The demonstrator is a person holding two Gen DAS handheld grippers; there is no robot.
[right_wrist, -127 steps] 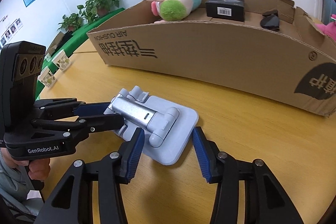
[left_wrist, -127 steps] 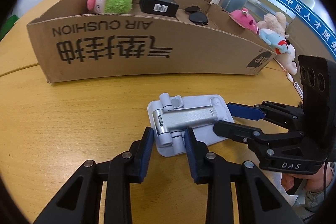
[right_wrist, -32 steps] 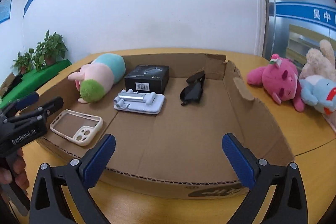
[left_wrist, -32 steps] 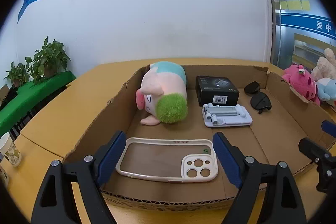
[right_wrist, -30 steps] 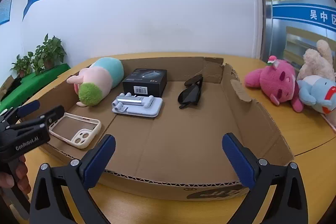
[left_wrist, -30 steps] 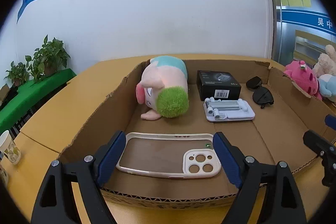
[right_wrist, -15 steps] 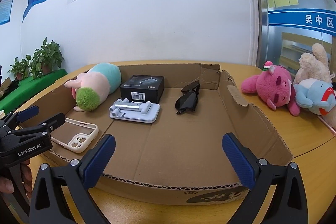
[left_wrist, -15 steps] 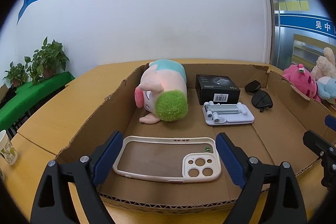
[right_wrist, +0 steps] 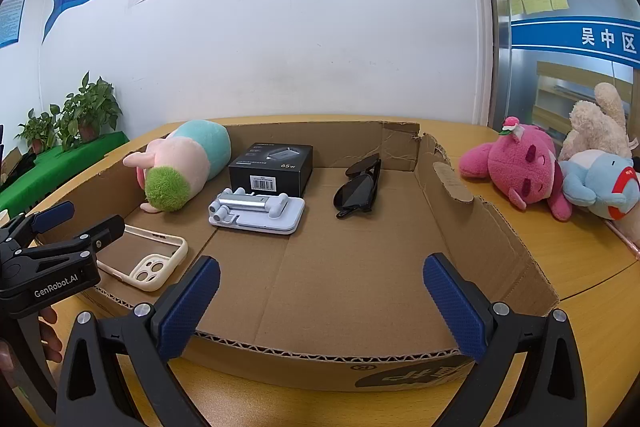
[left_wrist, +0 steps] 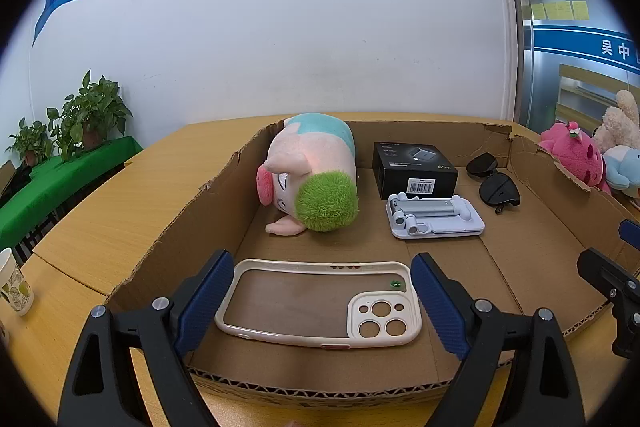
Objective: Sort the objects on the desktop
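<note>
Cardboard box [right_wrist: 452,187] on the counter [right_wrist: 592,291], holding five sorted items.
Inside lie a plush pig [left_wrist: 316,175], black box [left_wrist: 412,167], phone stand [left_wrist: 432,217], sunglasses [right_wrist: 360,191] and phone case [left_wrist: 320,303]; left gripper [left_wrist: 320,301] and right gripper [right_wrist: 320,303] hover at its near wall, jaws apart, empty.

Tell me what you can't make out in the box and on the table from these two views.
- Plush pile: cut off by the right wrist view's right edge.
- Black box label: print too small to read in either view.
- Sunglasses: far lens hidden behind the near one in the right wrist view.
- Paper cup: cut by the left wrist view's edge.
</note>
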